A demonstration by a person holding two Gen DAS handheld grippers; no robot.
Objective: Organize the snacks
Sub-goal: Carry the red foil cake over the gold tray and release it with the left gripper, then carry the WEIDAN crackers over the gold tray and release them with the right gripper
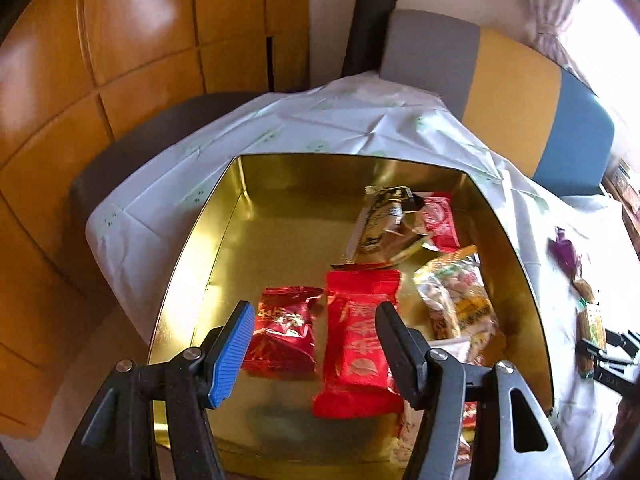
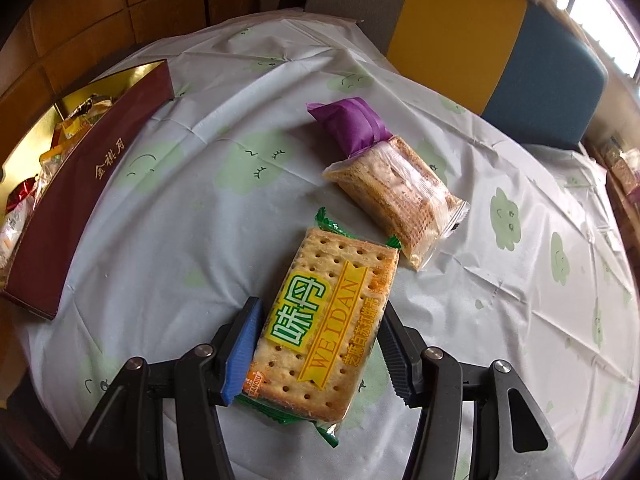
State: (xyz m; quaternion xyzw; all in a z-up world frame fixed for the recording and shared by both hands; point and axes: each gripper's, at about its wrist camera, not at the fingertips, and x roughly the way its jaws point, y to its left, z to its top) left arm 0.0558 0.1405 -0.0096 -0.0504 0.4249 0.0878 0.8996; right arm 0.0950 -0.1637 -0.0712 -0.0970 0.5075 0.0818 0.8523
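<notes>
Left gripper (image 1: 316, 344) gapes over the gold tin (image 1: 224, 216), red snack packets (image 1: 356, 340) inside; right gripper (image 2: 318, 344) clamps the cracker pack (image 2: 324, 324) mid-tablecloth (image 2: 192, 216).

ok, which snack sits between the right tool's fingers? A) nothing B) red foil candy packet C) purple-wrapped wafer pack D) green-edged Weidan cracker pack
D: the green-edged Weidan cracker pack lies between the right tool fingers on the white tablecloth; the purple-wrapped wafer pack lies beyond it.

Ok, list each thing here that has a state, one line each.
Gold tin: open, lidless, snacks inside.
Left gripper: open, empty, above the tin.
Right gripper: jaws around the cracker pack; grip unclear.
Cracker pack: sealed, flat on the tablecloth.
Wafer pack: sealed, on the cloth.
</notes>
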